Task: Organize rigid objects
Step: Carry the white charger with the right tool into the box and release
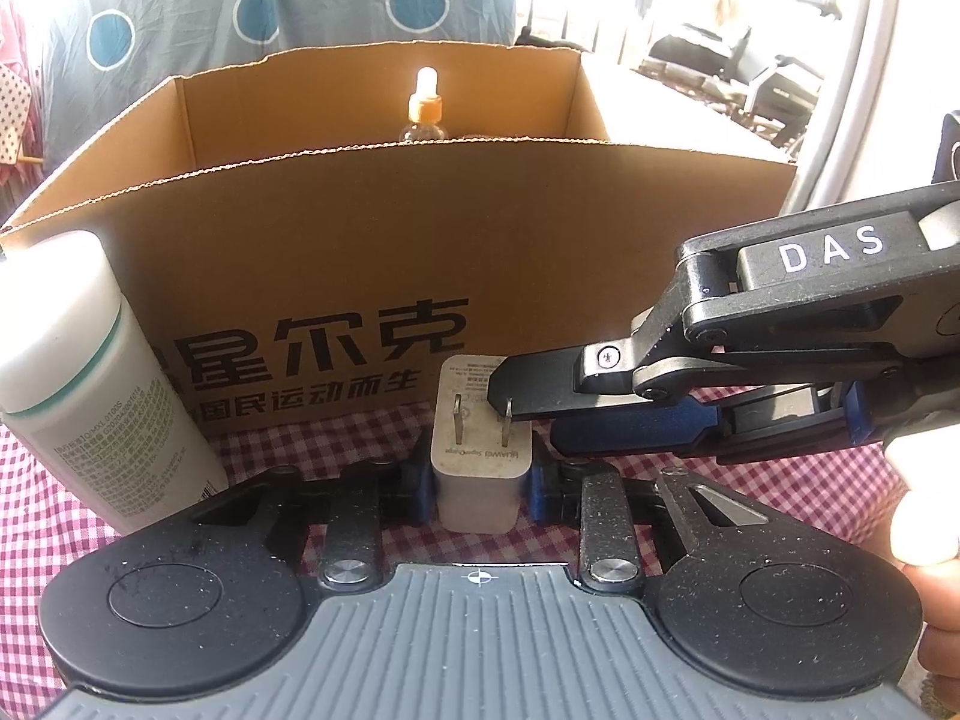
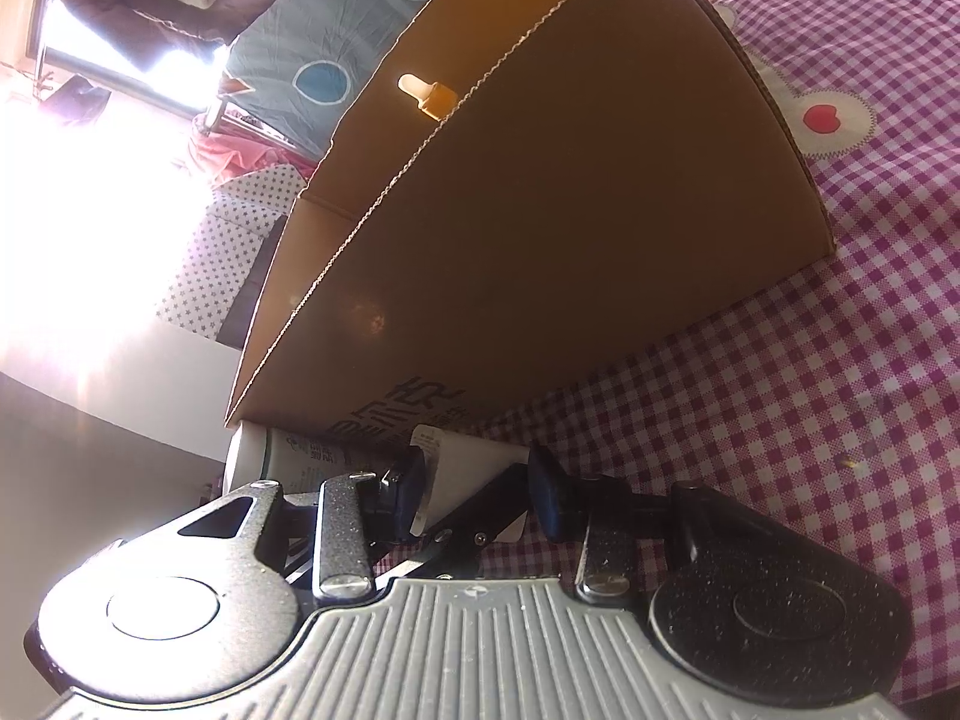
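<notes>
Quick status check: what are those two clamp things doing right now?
Left gripper shut on white wall charger. Right gripper open, at its prongs. Brown cardboard box directly behind.

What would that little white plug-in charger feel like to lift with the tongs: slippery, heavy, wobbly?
Probably stiff: the white charger looks like a hard plastic block, so the left tongs closing on its sides shouldn't dent it. Its smooth faces may slip, though the blue pads look grippy. It seems small and likely light. The metal prongs could snag the other tongs.
</notes>
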A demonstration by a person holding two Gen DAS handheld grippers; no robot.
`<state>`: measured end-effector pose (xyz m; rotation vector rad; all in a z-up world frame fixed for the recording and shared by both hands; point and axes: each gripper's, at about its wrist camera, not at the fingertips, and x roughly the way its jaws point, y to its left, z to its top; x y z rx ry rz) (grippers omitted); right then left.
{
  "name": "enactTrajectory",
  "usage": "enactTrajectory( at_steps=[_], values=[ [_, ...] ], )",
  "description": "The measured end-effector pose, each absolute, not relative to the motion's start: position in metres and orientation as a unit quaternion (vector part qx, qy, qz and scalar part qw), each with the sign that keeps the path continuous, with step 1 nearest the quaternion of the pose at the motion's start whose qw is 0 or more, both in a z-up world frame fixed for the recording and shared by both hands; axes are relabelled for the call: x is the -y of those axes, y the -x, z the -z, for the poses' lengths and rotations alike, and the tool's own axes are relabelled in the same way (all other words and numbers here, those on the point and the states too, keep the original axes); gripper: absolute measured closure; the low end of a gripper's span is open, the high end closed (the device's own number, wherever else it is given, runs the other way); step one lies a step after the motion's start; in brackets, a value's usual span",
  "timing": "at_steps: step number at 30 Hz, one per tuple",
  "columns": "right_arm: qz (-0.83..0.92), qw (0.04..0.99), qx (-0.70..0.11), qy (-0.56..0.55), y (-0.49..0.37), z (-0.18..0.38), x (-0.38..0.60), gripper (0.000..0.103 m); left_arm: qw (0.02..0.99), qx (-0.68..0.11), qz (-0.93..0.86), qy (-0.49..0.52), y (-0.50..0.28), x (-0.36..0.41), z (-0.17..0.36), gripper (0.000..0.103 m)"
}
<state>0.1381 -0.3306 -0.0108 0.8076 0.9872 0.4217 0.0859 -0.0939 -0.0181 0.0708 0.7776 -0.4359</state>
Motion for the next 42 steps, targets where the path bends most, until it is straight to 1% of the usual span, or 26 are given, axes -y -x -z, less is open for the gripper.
enactTrajectory(
  at_steps=[7,13,20,24,29,32,35,42],
  values=[
    [-0.193,0.788,-0.451,-0.372,-0.119,0.004,0.331,0.062,0.902,-0.371,0.216,-0.029,-0.072,0.093,0.011,0.077],
    [-0.199,0.798,-0.433,-0.37,-0.099,-0.015,0.332,0.062,0.908,-0.355,0.221,-0.029,-0.056,0.092,-0.01,0.077],
    [-0.223,0.822,-0.385,-0.355,-0.081,-0.062,0.337,0.062,0.924,-0.31,0.223,-0.035,-0.048,0.097,-0.057,0.077],
    [-0.238,0.84,-0.355,-0.334,-0.093,-0.098,0.34,0.062,0.932,-0.288,0.22,-0.033,-0.059,0.102,-0.084,0.077],
    [-0.255,0.856,-0.332,-0.301,-0.122,-0.133,0.346,0.062,0.937,-0.275,0.217,-0.019,-0.092,0.11,-0.108,0.077],
    [-0.258,0.856,-0.34,-0.29,-0.149,-0.142,0.349,0.062,0.934,-0.288,0.213,-0.008,-0.121,0.117,-0.11,0.077],
    [-0.252,0.852,-0.365,-0.277,-0.183,-0.138,0.347,0.062,0.924,-0.32,0.207,0.001,-0.15,0.12,-0.101,0.077],
    [-0.231,0.816,-0.458,-0.267,-0.253,-0.09,0.337,0.061,0.884,-0.429,0.183,0.036,-0.211,0.123,-0.055,0.077]
  ],
)
